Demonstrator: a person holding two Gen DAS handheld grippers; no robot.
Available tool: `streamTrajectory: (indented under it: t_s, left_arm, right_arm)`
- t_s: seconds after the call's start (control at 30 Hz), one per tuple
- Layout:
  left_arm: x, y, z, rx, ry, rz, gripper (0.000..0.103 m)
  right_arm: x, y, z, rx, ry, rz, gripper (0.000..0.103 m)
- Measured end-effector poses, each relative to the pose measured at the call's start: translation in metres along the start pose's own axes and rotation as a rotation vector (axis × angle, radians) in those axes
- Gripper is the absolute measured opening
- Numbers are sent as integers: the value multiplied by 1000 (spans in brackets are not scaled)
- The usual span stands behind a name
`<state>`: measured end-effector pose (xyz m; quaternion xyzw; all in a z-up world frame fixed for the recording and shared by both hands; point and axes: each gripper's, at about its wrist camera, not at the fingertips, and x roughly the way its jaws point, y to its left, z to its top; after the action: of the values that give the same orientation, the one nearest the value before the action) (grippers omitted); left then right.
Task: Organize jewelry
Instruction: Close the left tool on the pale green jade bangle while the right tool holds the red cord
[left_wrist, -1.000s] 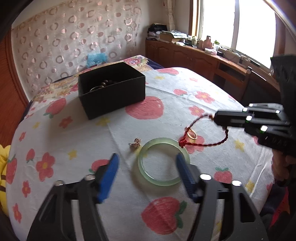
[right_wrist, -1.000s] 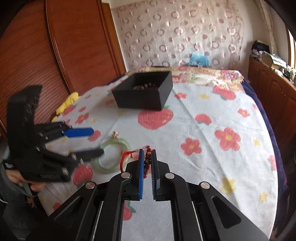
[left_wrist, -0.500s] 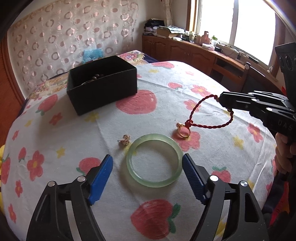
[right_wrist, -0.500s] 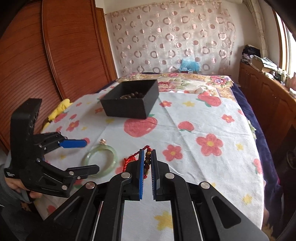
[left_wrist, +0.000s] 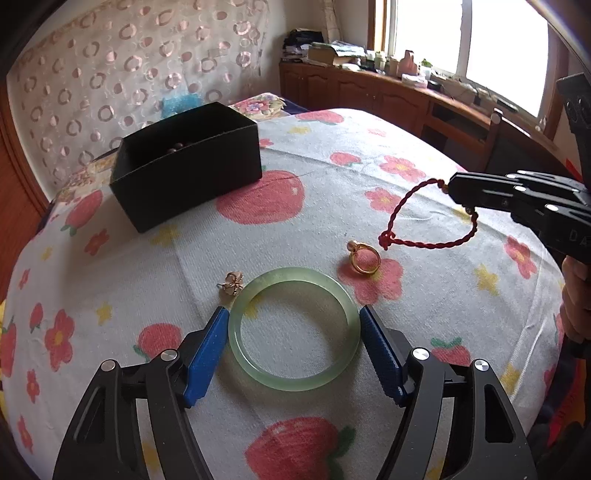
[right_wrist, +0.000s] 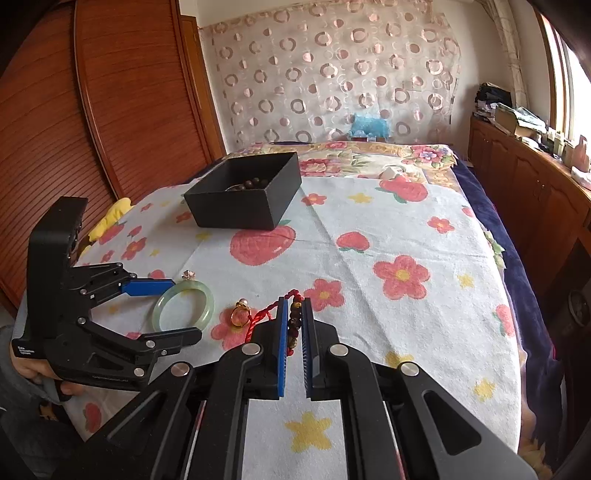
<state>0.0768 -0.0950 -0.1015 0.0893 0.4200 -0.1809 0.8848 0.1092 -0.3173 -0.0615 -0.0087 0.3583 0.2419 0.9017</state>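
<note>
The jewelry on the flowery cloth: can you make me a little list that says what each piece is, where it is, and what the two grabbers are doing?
green bangle: flat on the cloth, between the open left gripper's blue fingers
gold ring: on the cloth, just beyond the bangle
small gold earring: on the cloth by the bangle's far left edge
red cord bracelet: lifted, pinched in the shut right gripper
black box: open, at the far side, dark beads inside
tablecloth: white, with strawberries and flowers
</note>
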Motion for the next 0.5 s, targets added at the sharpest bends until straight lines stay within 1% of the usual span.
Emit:
streamTrajectory:
  t_s: [0.13,0.5]
  left_arm:
    - [-13,12,-1,-40,-44,-6,69]
    - [-57,57,-4,-120,-136,37,69]
  right_arm:
    - [3,6,7,-11,-3,4,8]
    - [15,33,48,-61,-35,10,8]
